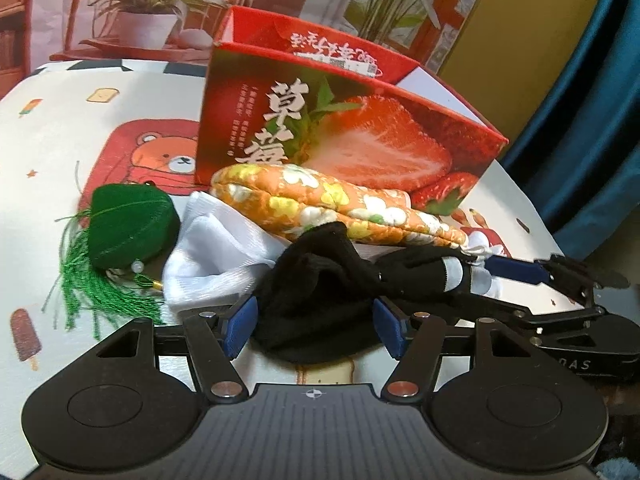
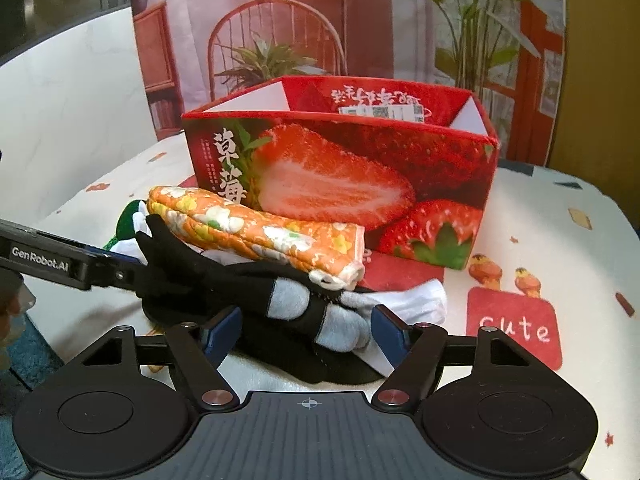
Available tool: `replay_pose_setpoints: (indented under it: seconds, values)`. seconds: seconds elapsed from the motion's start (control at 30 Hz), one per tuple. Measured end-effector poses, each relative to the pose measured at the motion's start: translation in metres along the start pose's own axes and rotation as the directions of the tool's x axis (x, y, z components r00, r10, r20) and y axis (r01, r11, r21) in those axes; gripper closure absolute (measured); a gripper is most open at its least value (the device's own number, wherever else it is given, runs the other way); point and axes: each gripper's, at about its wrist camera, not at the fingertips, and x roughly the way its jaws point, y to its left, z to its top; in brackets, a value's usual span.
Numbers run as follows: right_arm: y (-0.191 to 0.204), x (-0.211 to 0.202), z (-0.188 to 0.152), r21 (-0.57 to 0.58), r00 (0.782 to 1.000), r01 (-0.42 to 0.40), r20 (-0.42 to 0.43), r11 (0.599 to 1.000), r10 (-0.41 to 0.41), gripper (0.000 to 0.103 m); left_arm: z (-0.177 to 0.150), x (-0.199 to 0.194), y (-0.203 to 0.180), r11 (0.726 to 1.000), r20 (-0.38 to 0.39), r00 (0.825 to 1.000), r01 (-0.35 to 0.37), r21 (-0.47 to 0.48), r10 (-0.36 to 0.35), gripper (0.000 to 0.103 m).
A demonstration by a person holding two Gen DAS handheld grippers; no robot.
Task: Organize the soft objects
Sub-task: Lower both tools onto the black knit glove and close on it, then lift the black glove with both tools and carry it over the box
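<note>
A pile of soft things lies in front of the red strawberry box [image 1: 360, 128] [image 2: 360, 184]. It holds black socks with grey patches [image 1: 320, 280] [image 2: 280, 300], a white sock [image 1: 216, 248] [image 2: 408, 300], an orange floral pad [image 1: 328, 204] [image 2: 248, 228] and a green tasselled sachet [image 1: 128, 224]. My left gripper [image 1: 316, 326] is open with its blue pads either side of the black sock's end. My right gripper [image 2: 308, 334] is open around the grey-patched end of the socks. Each gripper shows in the other's view, the right [image 1: 520, 272] and the left [image 2: 100, 264].
The table has a white cloth with cartoon prints: a bear [image 1: 160, 156], ice lollies, a red "cute" patch [image 2: 516, 328]. A printed backdrop with plants and a chair stands behind the box. A blue curtain [image 1: 592, 120] hangs at the right.
</note>
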Motion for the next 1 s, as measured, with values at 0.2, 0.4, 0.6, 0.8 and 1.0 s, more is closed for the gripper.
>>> replay_pose_setpoints:
  seconds: [0.2, 0.4, 0.6, 0.8, 1.0]
  values:
    - [0.005, 0.012, 0.002, -0.019, 0.999, -0.031, -0.017, 0.999, 0.031, 0.035, -0.004, 0.009, 0.001, 1.0, -0.028, 1.0, 0.01, 0.002, -0.01, 0.041]
    - [0.006, 0.012, -0.001, -0.003, 0.996, -0.072, -0.043, 0.997, 0.072, 0.04, -0.009, 0.008, 0.004, 1.0, -0.069, 0.997, 0.026, 0.004, -0.026, 0.083]
    - [0.005, 0.014, -0.004, 0.016, 0.994, -0.085, -0.062, 0.996, 0.086, 0.044, -0.016, 0.007, 0.007, 1.0, -0.081, 0.997, 0.021, -0.004, -0.021, 0.087]
    - [0.004, 0.014, -0.004, 0.023, 0.994, -0.086, -0.059, 0.996, 0.088, 0.045, -0.019, -0.004, 0.015, 0.999, -0.084, 0.996, -0.004, -0.039, 0.0, 0.087]
    - [0.008, 0.016, -0.005, 0.01, 0.993, -0.099, -0.071, 0.995, 0.099, 0.046, -0.021, -0.003, 0.022, 0.997, -0.096, 0.995, -0.024, -0.075, 0.017, 0.087]
